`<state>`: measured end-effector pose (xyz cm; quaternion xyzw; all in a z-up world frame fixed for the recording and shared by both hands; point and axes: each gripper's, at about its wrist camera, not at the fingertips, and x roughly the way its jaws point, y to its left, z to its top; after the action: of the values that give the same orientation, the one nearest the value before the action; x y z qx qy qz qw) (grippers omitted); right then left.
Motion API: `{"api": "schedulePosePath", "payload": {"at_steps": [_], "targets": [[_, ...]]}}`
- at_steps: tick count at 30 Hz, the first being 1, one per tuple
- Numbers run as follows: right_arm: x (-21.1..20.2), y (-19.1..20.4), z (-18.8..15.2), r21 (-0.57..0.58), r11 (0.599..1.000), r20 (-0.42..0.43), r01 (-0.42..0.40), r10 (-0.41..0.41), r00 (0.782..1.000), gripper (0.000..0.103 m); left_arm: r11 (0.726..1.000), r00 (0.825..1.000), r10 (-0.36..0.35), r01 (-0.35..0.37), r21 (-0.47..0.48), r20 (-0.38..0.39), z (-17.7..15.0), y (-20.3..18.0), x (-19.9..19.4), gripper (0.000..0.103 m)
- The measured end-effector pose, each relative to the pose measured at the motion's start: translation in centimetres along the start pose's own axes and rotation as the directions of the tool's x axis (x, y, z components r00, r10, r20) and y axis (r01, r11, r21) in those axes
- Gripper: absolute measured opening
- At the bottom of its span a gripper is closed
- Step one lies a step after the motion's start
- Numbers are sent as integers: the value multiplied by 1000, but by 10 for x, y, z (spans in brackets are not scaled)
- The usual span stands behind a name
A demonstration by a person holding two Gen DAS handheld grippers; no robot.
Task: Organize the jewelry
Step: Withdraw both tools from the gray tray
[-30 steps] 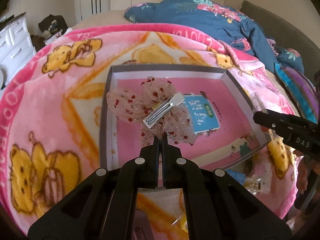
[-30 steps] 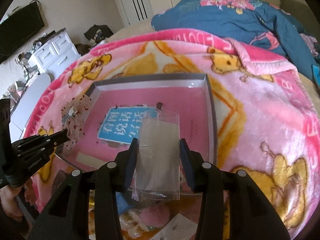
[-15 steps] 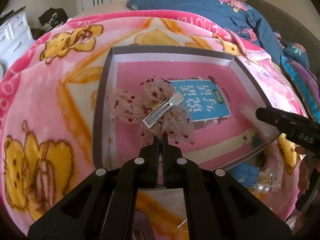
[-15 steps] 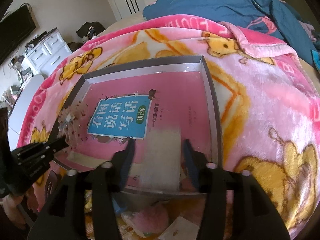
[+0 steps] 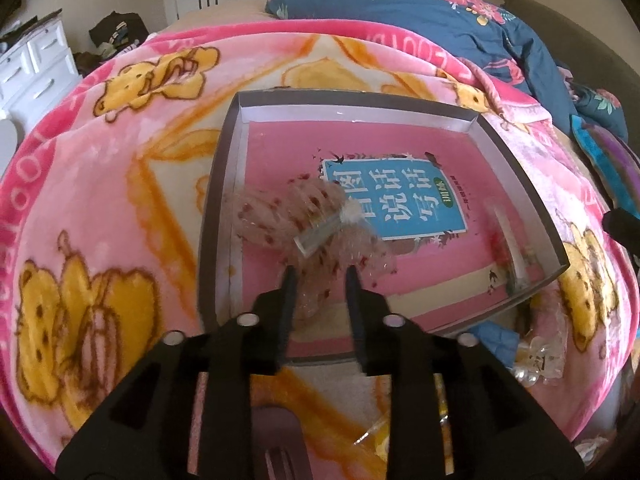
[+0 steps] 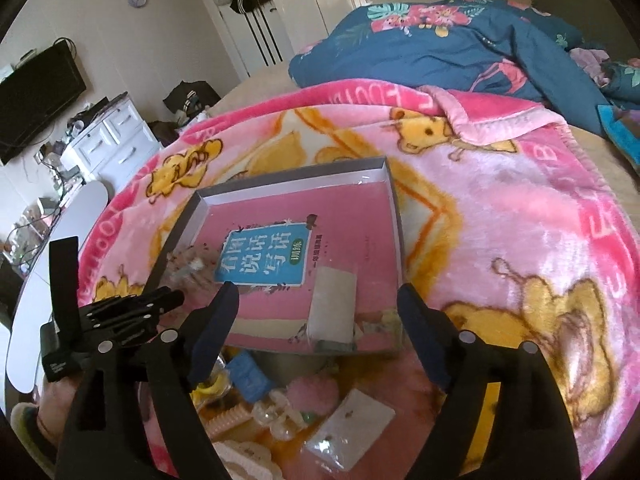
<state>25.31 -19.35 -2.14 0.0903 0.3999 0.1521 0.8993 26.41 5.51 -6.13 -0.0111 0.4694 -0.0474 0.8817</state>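
Observation:
A shallow grey-rimmed box [image 5: 216,208] with a pink bottom and a blue label lies on the pink bear blanket; it also shows in the right wrist view [image 6: 394,204]. A sheer red-dotted bow hair clip [image 5: 304,224] lies blurred in the box's near left part, just beyond my open left gripper [image 5: 320,276]. A clear plastic packet [image 6: 333,308] lies in the box's near right corner, between the fingers of my wide-open right gripper [image 6: 318,300]. The left gripper [image 6: 176,298] shows at the left of the right wrist view.
Loose accessories lie on the blanket in front of the box: a white card packet [image 6: 352,428], a blue item [image 6: 248,372], pearl pieces [image 5: 532,364]. A blue floral duvet [image 6: 460,40] is heaped behind. White drawers [image 6: 112,140] stand at the left.
My left gripper opened and let go of the bow clip, which dropped into the box. My right gripper opened wide and released the clear packet into the box's near right corner.

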Motion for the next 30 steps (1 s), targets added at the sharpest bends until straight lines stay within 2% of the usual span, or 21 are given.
{"api": "schedulePosePath", "payload": {"at_steps": [2,4,6,11,13,17,21,30], "targets": [[-7,1,0,-4,1000,6,6,-6,1000,81,1000,1000,4,-4,7,12,1,-4,-8,30],[-15,1,-1,-7,1000,16,7,-6,1000,81,1000,1000,-1,1,12,21,3,-7,-15,43],[-24,1,-1,-3,1000,32,0,0,999,85,1000,1000,0,0,19,28,6,-10,-21,48],[-45,0,0,6,1000,57,-6,6,998,86,1000,997,2,-3,10,71,13,-13,-47,63],[-57,1,1,1,1000,76,1,-1,997,87,1000,995,-5,4,3,102,16,-15,-63,76],[-80,4,2,-9,1000,115,7,-6,993,90,1000,989,-9,9,3,148,19,-19,-93,93],[-102,7,3,-28,999,164,27,-22,986,96,1000,983,-7,7,1,184,18,-21,-118,94],[-148,7,5,-27,999,238,24,-16,971,97,1000,960,-24,22,9,279,14,-31,-172,94]]}}
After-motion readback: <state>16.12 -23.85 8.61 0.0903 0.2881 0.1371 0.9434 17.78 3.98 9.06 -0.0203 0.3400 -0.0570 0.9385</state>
